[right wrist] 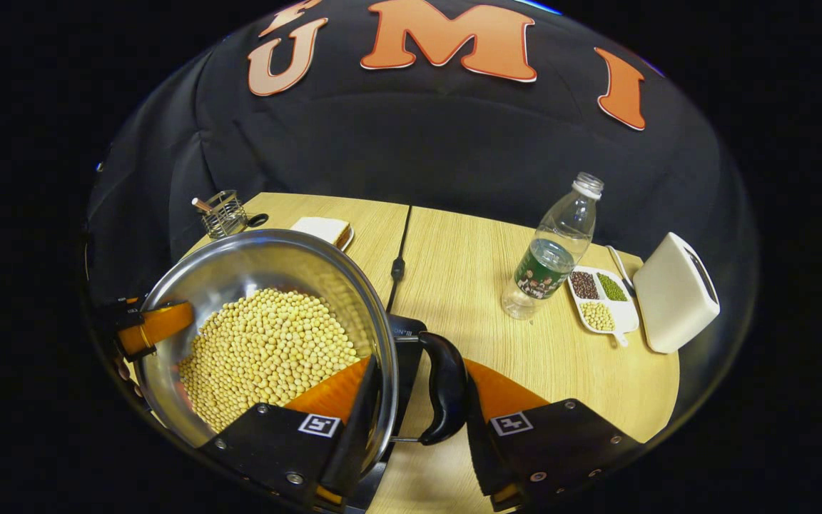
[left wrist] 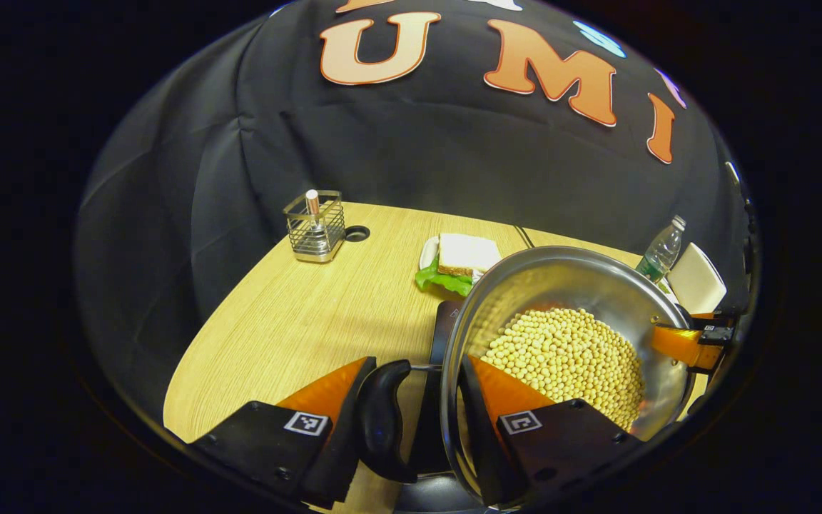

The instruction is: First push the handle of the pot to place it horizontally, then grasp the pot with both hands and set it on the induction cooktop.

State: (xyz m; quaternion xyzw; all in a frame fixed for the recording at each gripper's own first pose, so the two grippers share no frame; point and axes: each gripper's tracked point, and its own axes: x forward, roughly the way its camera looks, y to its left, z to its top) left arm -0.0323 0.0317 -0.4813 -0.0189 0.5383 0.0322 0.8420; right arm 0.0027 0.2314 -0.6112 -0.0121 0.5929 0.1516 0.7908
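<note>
**Inspector:** Reporting on the left gripper (left wrist: 419, 360) first. One finger sits outside the black side handle (left wrist: 382, 414). The other sits inside the pot (left wrist: 561, 278), against its wall. Handle and rim are clamped between the two.

**Clerk:** And the right gripper (right wrist: 418, 364)?

**Inspector:** Same arrangement, mirrored. One finger is inside the pot wall and the other is outside the second side handle (right wrist: 447, 392). That claw is clenched on the pot as well. In the left gripper view it shows at the far rim.

**Clerk:** Contents of the pot?

**Inspector:** Soybeans (left wrist: 568, 357) cover the bottom in a heap.

**Clerk:** Location of the pot?

**Inspector:** It is directly over the induction cooktop (right wrist: 404, 332), whose dark edge shows beneath the rim near both handles. I cannot tell whether the base rests on it or hangs just above.

**Clerk:** Other items on the table (left wrist: 275, 321)?

**Inspector:** A black cable (right wrist: 400, 243) runs from the cooktop toward the back wall. A sandwich (left wrist: 464, 257) lies on a small plate just behind the pot. A wire holder (left wrist: 315, 228) stands in the far left corner. To the right stands a water bottle (right wrist: 554, 250). A divided dish (right wrist: 600, 296) of beans lies just beside it, and a white box (right wrist: 675, 293) sits near the table's edge. All are apart from the pot.
</note>
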